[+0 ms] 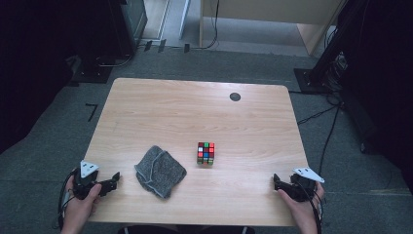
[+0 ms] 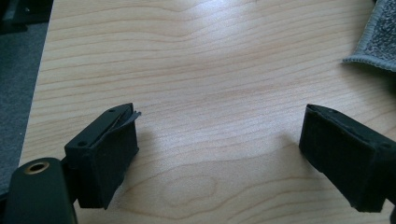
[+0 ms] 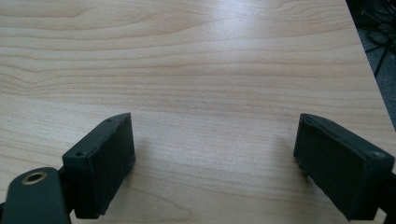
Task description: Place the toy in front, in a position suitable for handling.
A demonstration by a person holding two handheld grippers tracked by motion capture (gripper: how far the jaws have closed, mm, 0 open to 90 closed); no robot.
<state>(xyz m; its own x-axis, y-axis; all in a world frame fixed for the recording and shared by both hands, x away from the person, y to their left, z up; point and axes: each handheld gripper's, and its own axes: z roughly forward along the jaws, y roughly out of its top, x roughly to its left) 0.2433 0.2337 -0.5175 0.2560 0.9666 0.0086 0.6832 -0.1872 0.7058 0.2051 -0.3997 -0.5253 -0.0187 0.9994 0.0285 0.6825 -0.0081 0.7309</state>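
Observation:
A colourful puzzle cube [image 1: 205,153] stands upright near the middle of the wooden table [image 1: 195,112]. Left of it lies a crumpled grey cloth [image 1: 159,171], whose corner also appears in the left gripper view as the grey cloth [image 2: 377,37] at the upper right. My left gripper [image 1: 115,180] rests at the table's front left corner, open, with bare wood between its jaws; in its own view the left gripper [image 2: 219,154] holds nothing. My right gripper [image 1: 276,183] sits at the front right, open and empty, as the right gripper [image 3: 215,158] shows over bare wood.
A small black round mark [image 1: 235,96] sits near the table's far right. Grey carpet surrounds the table, with cables [image 1: 321,114] and black stands at the right and far left. The table's right edge [image 3: 369,70] lies close to my right gripper.

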